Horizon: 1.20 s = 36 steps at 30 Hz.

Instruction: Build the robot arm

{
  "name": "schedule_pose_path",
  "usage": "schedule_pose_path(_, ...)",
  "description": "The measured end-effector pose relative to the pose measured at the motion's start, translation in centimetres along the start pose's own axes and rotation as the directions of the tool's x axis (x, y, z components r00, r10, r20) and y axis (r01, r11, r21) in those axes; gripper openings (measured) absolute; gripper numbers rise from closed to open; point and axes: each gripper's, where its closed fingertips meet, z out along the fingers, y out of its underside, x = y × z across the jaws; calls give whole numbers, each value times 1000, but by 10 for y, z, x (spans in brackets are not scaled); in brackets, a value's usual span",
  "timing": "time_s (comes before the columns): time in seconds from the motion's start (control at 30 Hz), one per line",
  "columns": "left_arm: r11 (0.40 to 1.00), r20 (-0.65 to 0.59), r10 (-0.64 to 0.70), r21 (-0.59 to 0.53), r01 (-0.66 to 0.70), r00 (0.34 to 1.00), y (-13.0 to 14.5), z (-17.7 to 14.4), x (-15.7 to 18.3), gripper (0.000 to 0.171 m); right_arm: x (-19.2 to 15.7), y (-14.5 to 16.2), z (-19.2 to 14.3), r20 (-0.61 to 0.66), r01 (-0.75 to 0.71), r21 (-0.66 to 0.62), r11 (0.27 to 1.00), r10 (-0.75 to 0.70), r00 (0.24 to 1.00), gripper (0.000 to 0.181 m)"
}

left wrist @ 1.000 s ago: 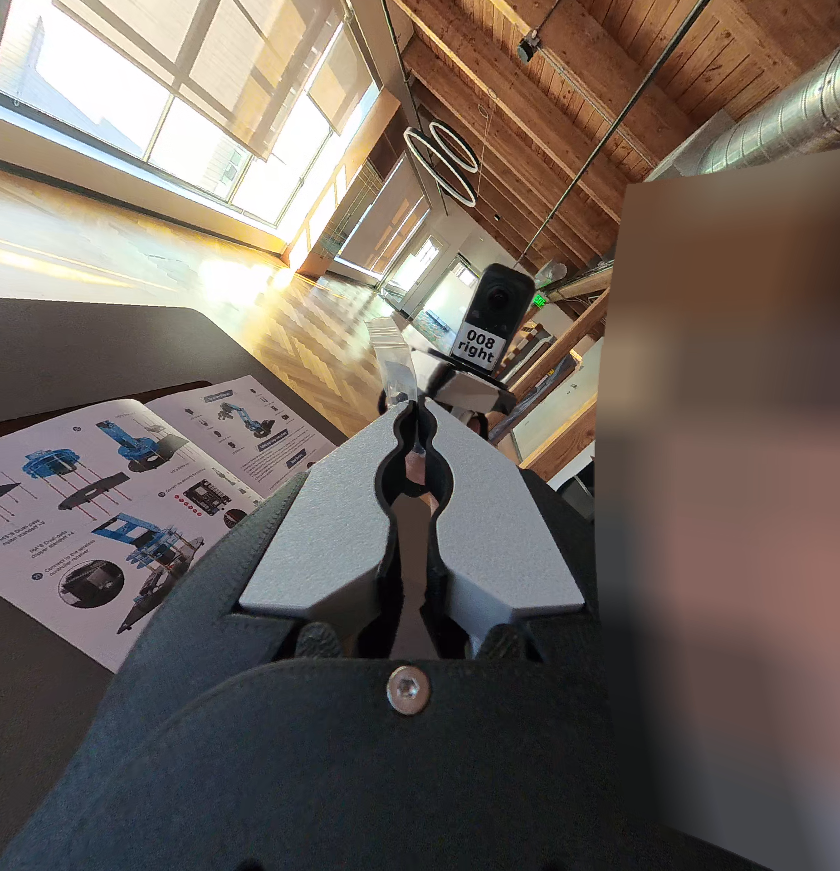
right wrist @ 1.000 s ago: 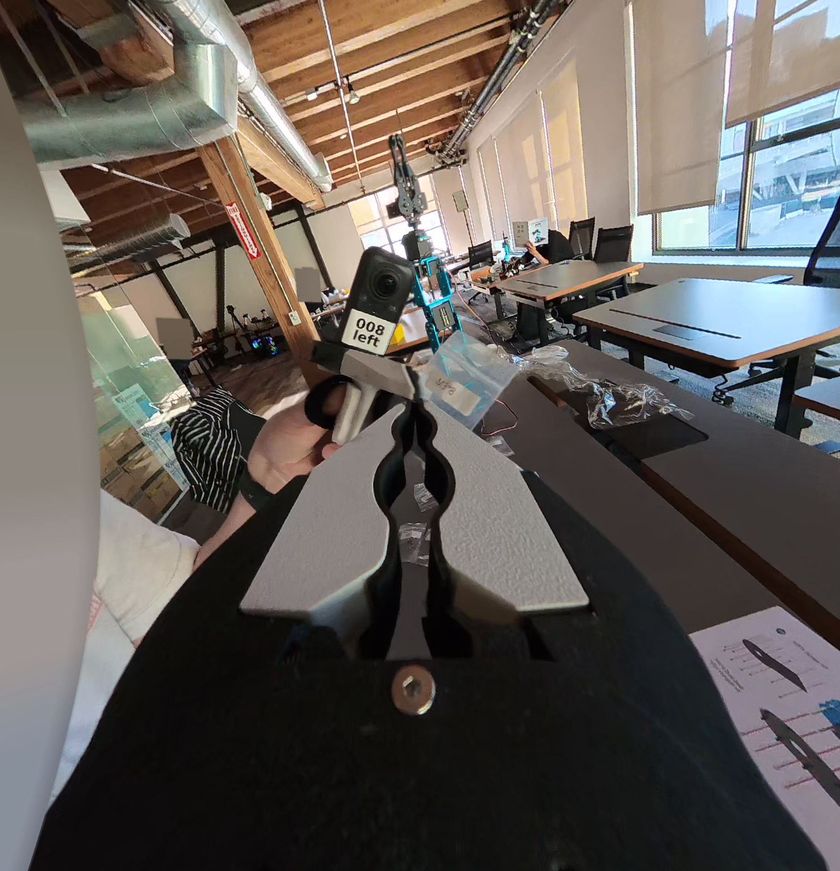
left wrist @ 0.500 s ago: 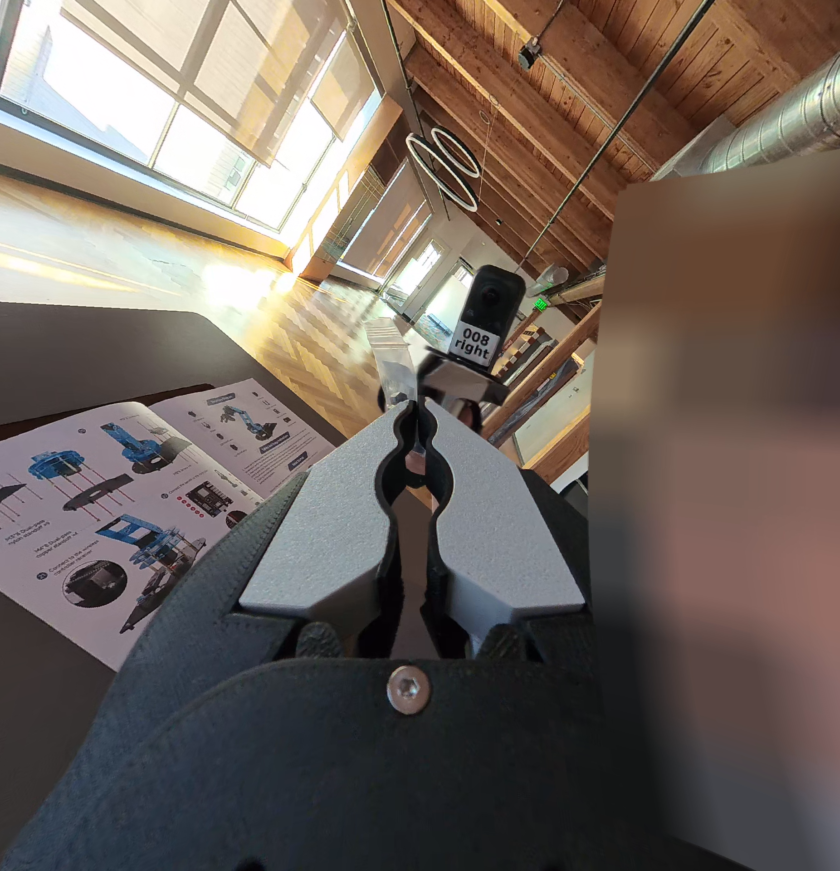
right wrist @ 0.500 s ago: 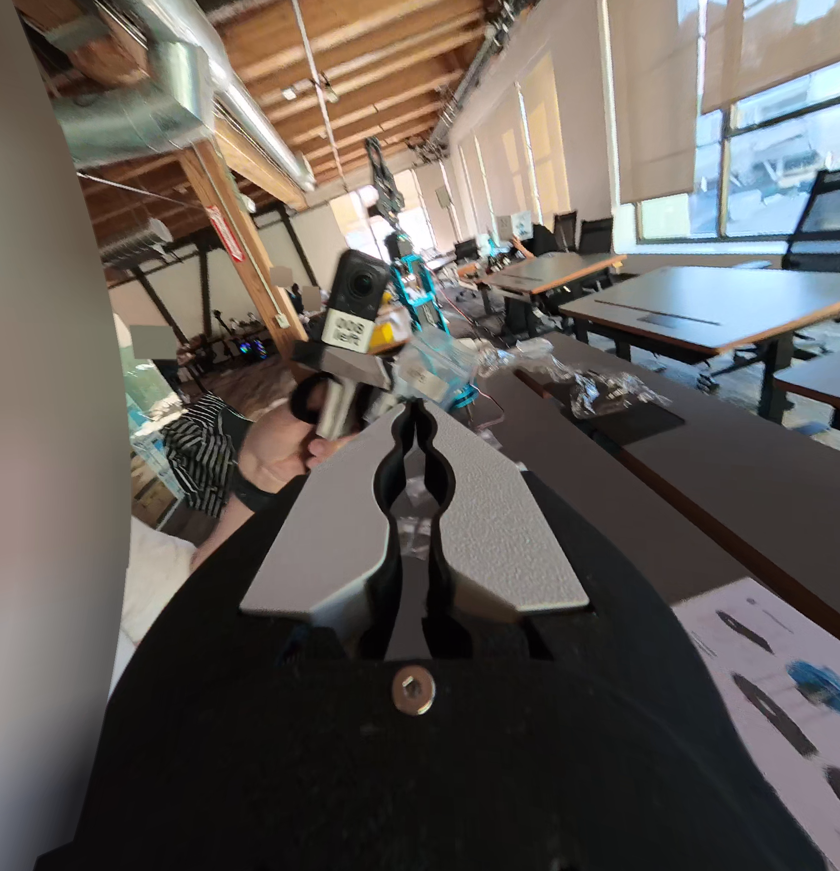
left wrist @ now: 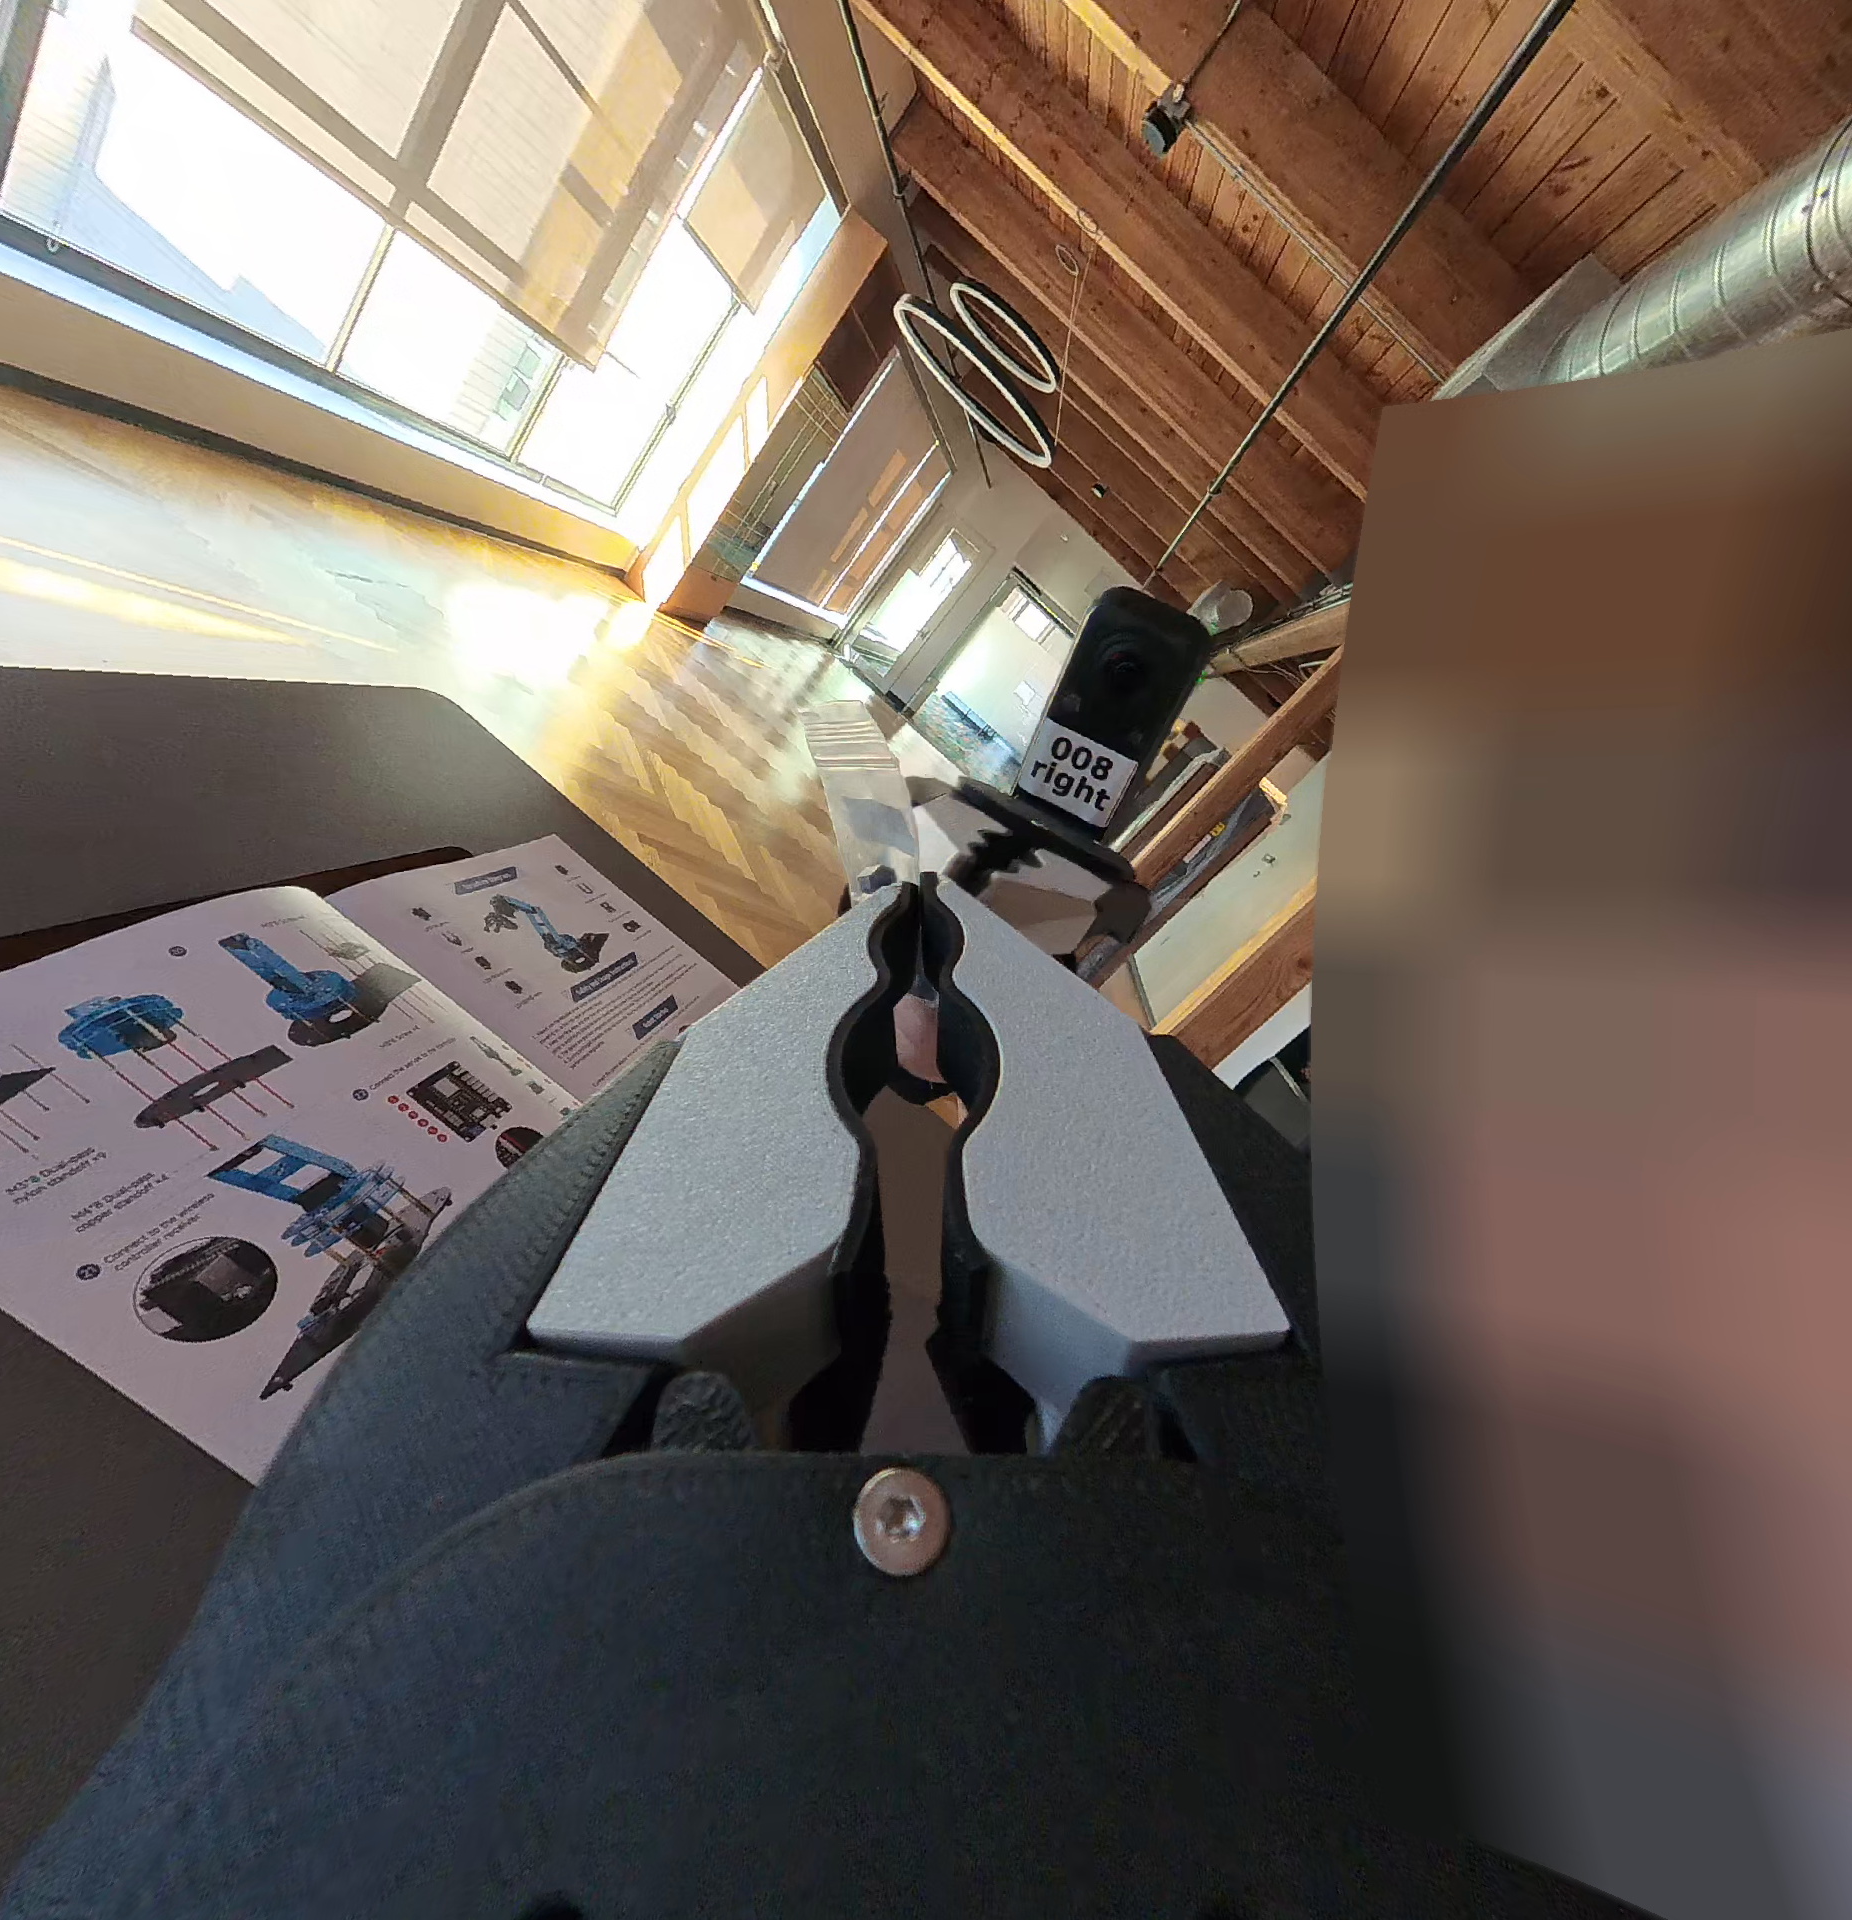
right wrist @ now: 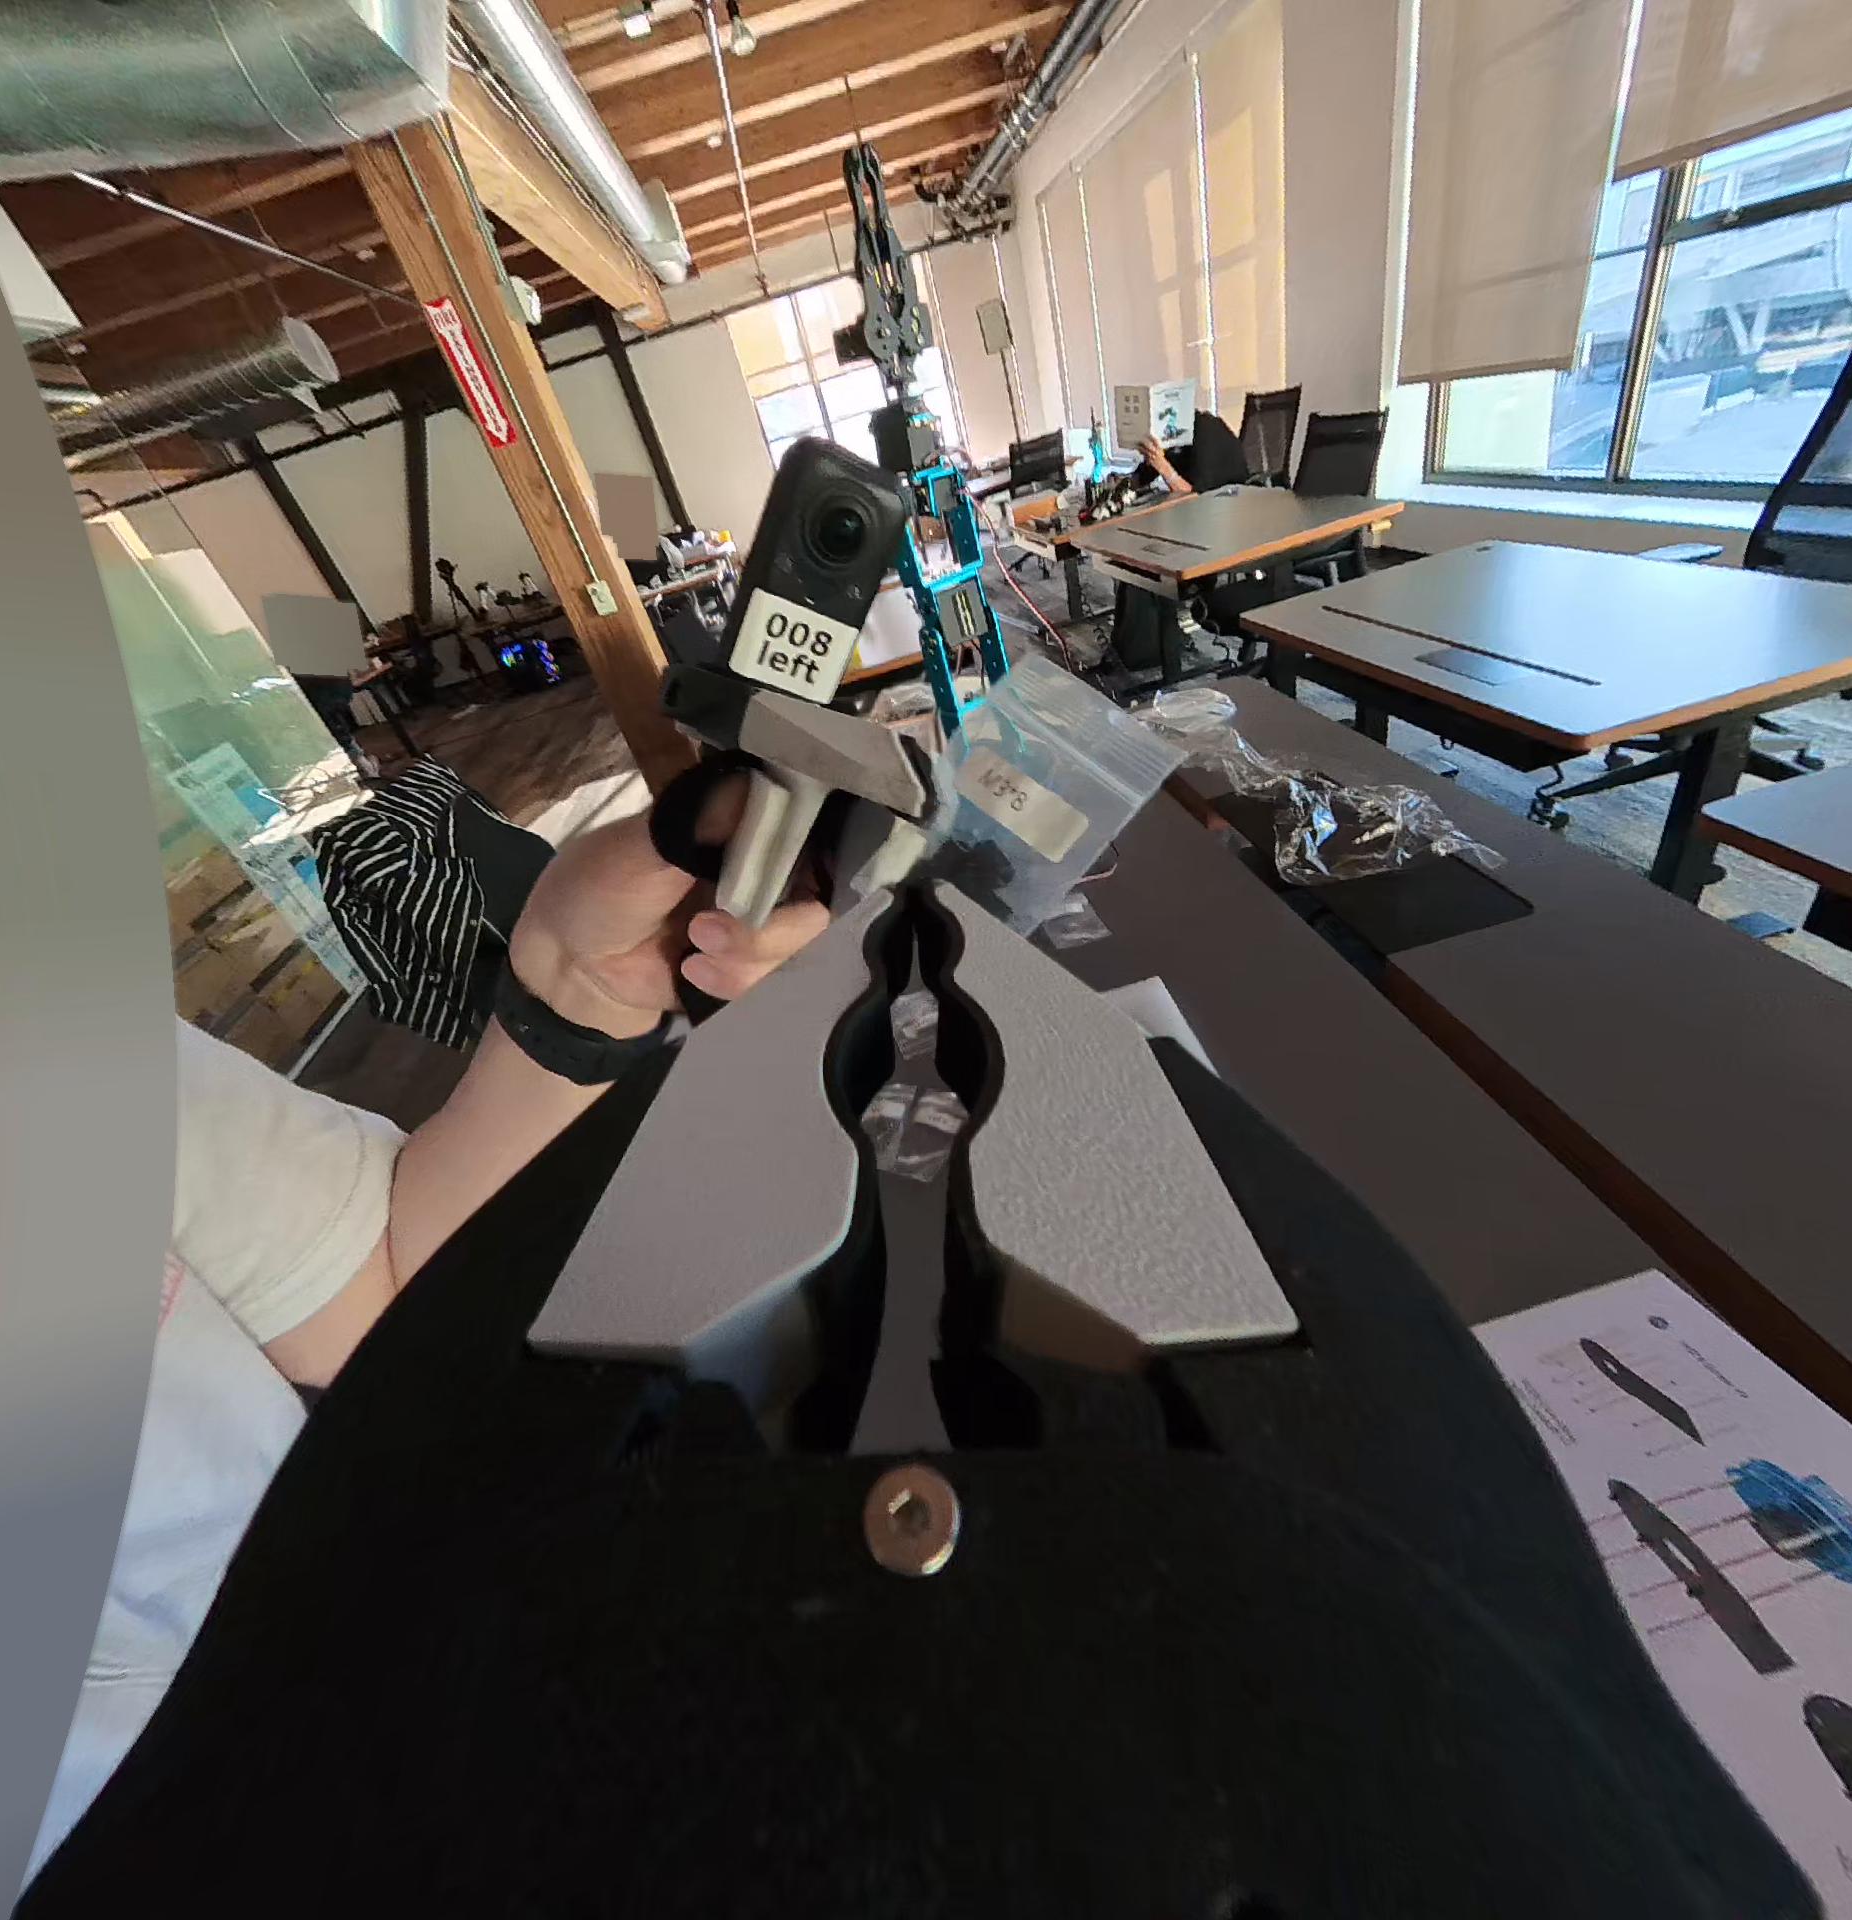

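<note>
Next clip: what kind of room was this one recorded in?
Most likely an open-plan office or robotics workshop in a loft building: rows of desks with office chairs, exposed wooden ceiling beams and ducting, and a blue kit robot arm on the bench.

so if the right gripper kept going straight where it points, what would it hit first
Probably the left gripper: it sits just past the right gripper, both pinching the small clear bag. Depth is uncertain.

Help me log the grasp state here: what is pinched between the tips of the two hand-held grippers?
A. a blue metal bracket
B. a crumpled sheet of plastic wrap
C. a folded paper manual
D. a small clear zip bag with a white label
D: the small clear zip bag hangs in the air, with the left hand-held gripper and the right hand-held gripper both shut on its edge.
</note>
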Motion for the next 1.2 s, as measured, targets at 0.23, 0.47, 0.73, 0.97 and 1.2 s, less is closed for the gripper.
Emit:
schedule_pose_path(0.23, 1000, 2, 3, 3, -3, 1000, -1, -1, 0, 0, 2, -5, -5, -10, 5, 23, 1000, -4, 1000, 0)
schedule_pose_path(0.47, 1000, 2, 5, 2, -5, 1000, 0, -1, 0, 0, 12, 6, -3, -21, -34, -21, 999, 34, 999, 0)
schedule_pose_path(0.73, 1000, 4, 2, 6, -2, 1000, 0, -3, -1, 0, -11, 2, 6, 55, -11, -3, 1000, 11, 998, 0)
schedule_pose_path(0.97, 1000, 4, 3, 9, -3, 1000, -1, -4, -1, 0, -7, 2, 3, 29, 13, -8, 1000, -13, 1000, 0)
schedule_pose_path(1.2, 1000, 2, 4, 7, -4, 1000, 0, -5, -1, 0, 6, 9, -4, -28, 43, -66, 997, -45, 999, 0)
